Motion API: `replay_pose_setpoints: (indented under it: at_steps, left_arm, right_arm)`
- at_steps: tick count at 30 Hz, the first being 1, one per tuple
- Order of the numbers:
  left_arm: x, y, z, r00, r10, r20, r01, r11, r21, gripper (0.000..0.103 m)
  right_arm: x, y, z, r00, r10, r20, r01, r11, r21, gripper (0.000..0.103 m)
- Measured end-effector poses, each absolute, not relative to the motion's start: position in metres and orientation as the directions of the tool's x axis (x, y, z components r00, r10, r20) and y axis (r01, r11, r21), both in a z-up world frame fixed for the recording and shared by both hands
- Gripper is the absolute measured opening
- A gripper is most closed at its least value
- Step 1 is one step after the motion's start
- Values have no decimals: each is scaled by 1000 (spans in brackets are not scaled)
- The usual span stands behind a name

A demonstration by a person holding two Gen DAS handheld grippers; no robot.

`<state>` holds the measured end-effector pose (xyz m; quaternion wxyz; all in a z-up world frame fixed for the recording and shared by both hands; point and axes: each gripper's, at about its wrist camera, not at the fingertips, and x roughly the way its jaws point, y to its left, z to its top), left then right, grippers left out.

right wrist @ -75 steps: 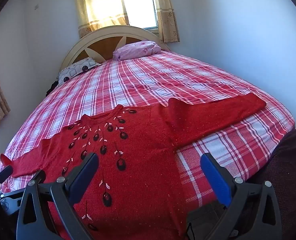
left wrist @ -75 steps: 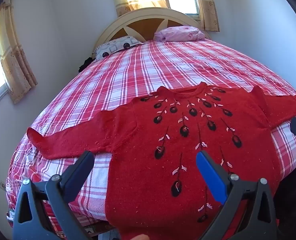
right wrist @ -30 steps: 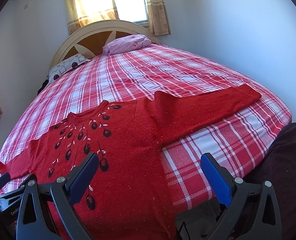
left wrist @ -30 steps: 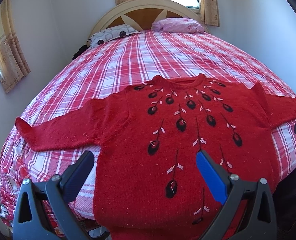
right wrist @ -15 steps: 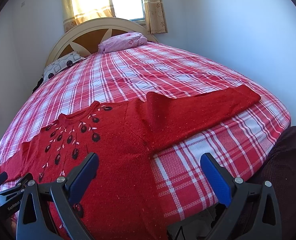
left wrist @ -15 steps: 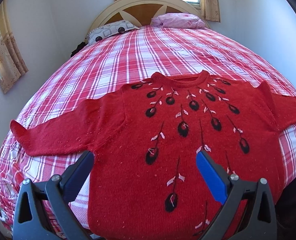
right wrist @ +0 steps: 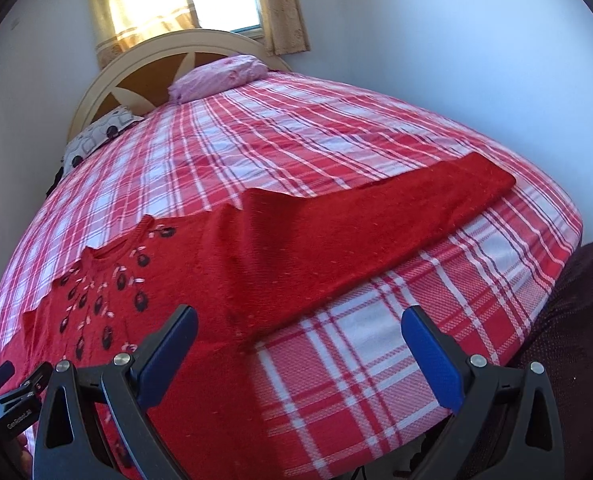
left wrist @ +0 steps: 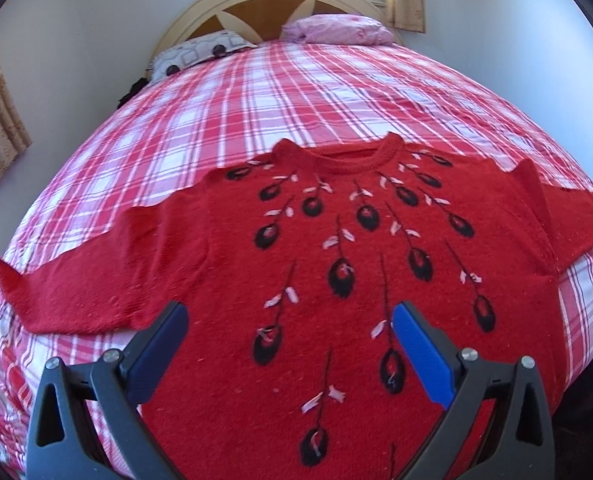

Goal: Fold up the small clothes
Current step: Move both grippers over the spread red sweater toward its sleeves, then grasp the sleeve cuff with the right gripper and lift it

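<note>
A red sweater [left wrist: 336, 248] with black and pink flower embroidery lies flat, front up, on the bed, sleeves spread to both sides. My left gripper [left wrist: 288, 320] is open and empty, hovering above the sweater's lower body. The left sleeve [left wrist: 76, 292] reaches toward the bed's left edge. In the right wrist view the sweater's [right wrist: 200, 280] right sleeve [right wrist: 376, 224] stretches toward the bed's right edge. My right gripper [right wrist: 298, 326] is open and empty, above the sleeve's underarm and the bedsheet beside it. The left gripper's body [right wrist: 4, 396] shows at the lower left there.
The bed has a red and white plaid sheet [left wrist: 296, 92], a cream headboard [left wrist: 280, 0], a patterned pillow [left wrist: 200, 50] and a pink pillow [left wrist: 336, 30]. Walls stand close on both sides. A dark cloth surface [right wrist: 576, 340] sits at the bed's right corner.
Both grippers have moved forward and lower toward the sweater, which looks larger now. The right gripper has shifted right, over the sleeve. Both stay open; the sweater has not moved.
</note>
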<state>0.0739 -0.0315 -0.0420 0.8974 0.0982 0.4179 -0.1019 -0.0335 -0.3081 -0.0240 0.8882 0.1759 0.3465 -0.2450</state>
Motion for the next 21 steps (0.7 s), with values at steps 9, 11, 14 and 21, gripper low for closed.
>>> replay_pose_setpoints:
  at_steps: [9,11,14,21]
  left_arm:
    - [86,-51,-42,606,-171,-777,331,942,51,103]
    - [89,-56,-40,610,-174,-773,335,941,53,103]
    - [94,-61,-40,614,-166,-772,335,940,64,103]
    - [97,-62,-43,607,-160,-778,324,944,60,103]
  right_arm:
    - [-60,-443,-10,572,-483,-663,740,653,162,102]
    - [-61,-484,-8,554,-501,-665,769,613,180,101]
    - [-57,-552,-17,471,-532,-704,837,522,166,83]
    - [-46,-615,-51,422,-525,-739,880,433,195,76]
